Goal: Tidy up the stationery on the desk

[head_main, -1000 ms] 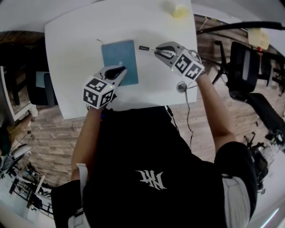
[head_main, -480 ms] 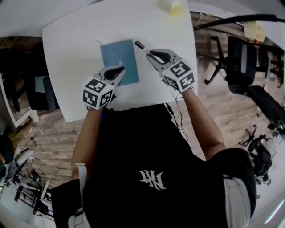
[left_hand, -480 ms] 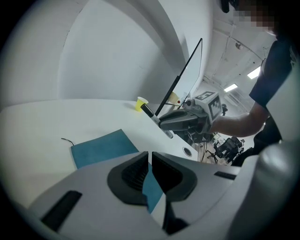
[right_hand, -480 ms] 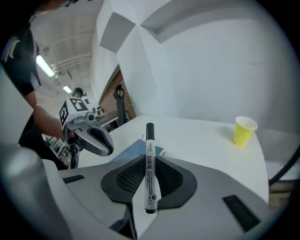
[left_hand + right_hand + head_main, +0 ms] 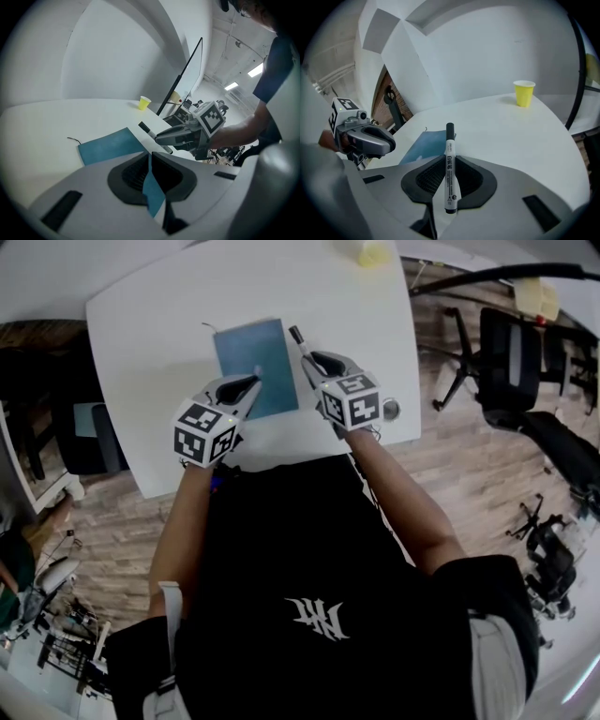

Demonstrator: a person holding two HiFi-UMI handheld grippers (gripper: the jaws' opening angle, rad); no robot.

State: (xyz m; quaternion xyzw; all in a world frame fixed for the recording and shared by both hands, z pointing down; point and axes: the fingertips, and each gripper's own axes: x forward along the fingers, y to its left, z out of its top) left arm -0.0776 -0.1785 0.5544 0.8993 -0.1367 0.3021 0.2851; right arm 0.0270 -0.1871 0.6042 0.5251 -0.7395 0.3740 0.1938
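Hovering marker [image 5: 296, 336] just beside notebook [image 5: 251, 357] edge

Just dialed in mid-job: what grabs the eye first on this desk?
The right gripper clamps a black-capped white marker lengthwise in its jaws, just right of the blue notebook at mid-desk. The left gripper pinches that notebook's near edge. A yellow cup stands alone at the desk's far edge.

White desk [image 5: 150, 352]: teal notebook [image 5: 251, 348] lies at left gripper [image 5: 254, 382] tips; yellow cup [image 5: 373, 253] far beyond right gripper [image 5: 307, 360].
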